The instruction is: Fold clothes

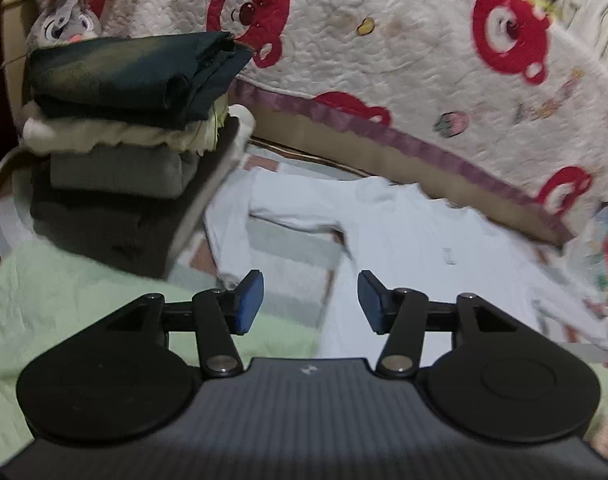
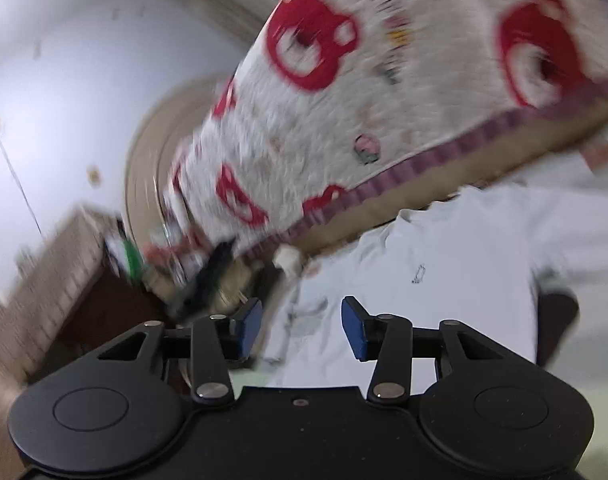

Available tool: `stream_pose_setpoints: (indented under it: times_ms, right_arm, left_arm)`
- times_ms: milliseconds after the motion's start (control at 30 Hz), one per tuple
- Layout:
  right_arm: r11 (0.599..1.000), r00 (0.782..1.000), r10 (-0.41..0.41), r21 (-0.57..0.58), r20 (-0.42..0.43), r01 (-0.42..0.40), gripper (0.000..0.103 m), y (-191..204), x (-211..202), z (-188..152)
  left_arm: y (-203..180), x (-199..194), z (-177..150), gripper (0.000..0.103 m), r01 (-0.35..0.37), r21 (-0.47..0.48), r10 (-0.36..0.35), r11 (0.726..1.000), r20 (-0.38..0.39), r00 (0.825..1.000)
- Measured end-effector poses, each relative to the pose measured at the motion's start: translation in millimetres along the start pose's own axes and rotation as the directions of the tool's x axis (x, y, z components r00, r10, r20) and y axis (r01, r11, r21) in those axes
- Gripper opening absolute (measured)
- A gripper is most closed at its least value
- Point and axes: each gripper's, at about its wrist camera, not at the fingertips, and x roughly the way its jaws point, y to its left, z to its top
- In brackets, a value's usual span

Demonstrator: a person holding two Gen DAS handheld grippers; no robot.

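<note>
A white long-sleeved shirt (image 1: 416, 236) lies spread on the bed, one sleeve (image 1: 287, 208) stretched to the left. My left gripper (image 1: 310, 304) hovers above its near edge, open, with nothing between the blue pads. In the right wrist view the same white shirt (image 2: 444, 280) lies ahead and to the right, with a small mark on its chest. My right gripper (image 2: 301, 330) stands open above the shirt's left edge, and its pads hold nothing. A stack of folded clothes (image 1: 123, 136), dark green on top, then cream and grey, sits at the left.
A quilt with red bear prints (image 1: 384, 40) drapes over the raised edge behind the shirt. A grey plush toy (image 1: 63, 20) sits behind the stack. A pale green cover (image 1: 63, 300) lies under the left gripper. In the blurred right wrist view a white wall (image 2: 83, 60) and a wooden cabinet (image 2: 51, 280) stand at the left.
</note>
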Motion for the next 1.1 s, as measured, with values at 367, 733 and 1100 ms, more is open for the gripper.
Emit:
stream_pose_setpoints:
  times_ms: [367, 733, 1100]
  right_arm:
    - [0.742, 0.808, -0.437, -0.666, -0.395, 0.076, 0.050, 128, 242, 71]
    - [0.635, 0.727, -0.451, -0.759, -0.517, -0.145, 0.052, 123, 362, 28]
    - [0.724, 0.687, -0.480, -0.688, -0.546, -0.041, 0.051, 52, 354, 24]
  left_arm:
    - [19, 194, 36, 0.058, -0.240, 0.141, 0.259, 0.961, -0.135, 0.957]
    - [55, 275, 2, 0.066, -0.305, 0.176, 0.341, 0.936, -0.241, 0.908]
    - [53, 259, 8, 0.001, -0.259, 0.212, 0.284, 0.942, -0.096, 0.954]
